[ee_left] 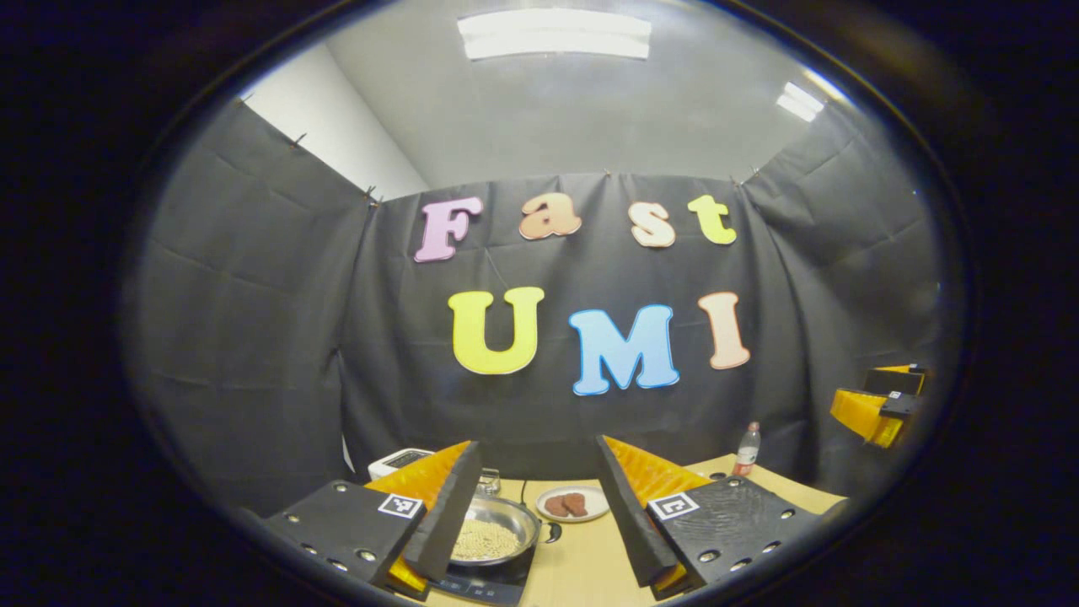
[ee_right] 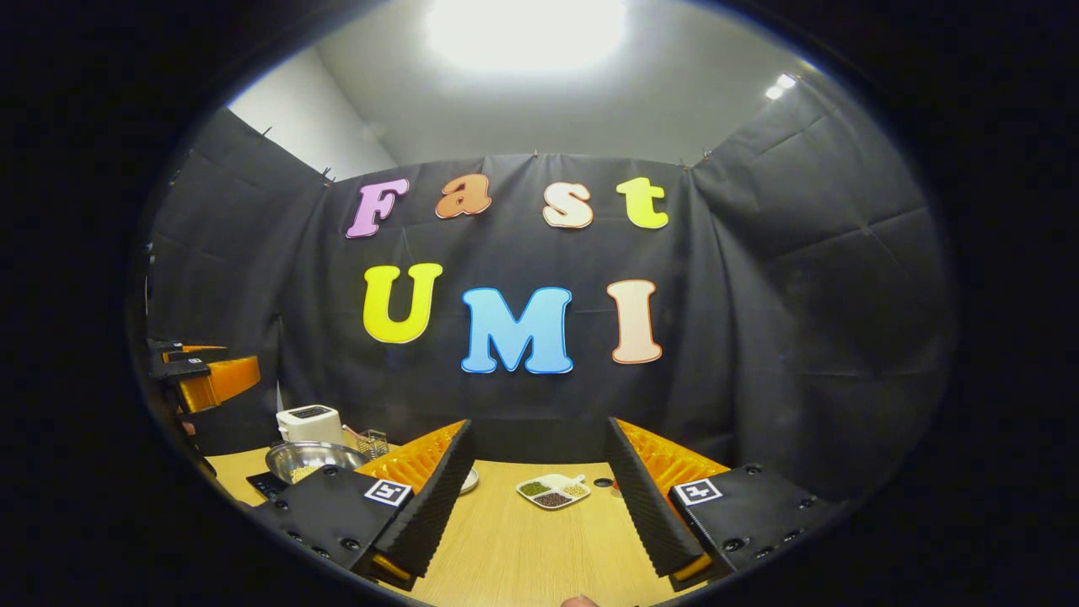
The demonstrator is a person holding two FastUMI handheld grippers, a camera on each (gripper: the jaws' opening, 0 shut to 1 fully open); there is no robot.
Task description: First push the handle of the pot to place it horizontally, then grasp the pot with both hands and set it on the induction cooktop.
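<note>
Pot (ee_left: 496,529) sits on cooktop (ee_left: 480,583); both my jaws wide open, holding nothing; steel looks slick, bean-laden — I'd grip opposite rims

Pot (ee_left: 497,524): shiny polished metal, holding a matt grainy fill. Cooktop (ee_left: 489,582): glossy dark glass. Table (ee_right: 523,548): smooth light wood grain, matt. Plate (ee_left: 573,503): smooth glazed white. Bottle (ee_left: 747,449): clear plastic.

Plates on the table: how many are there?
2: a round plate with brown pieces right of the pot, and a divided dish of grains mid-table. More may hide behind the tools.
</note>
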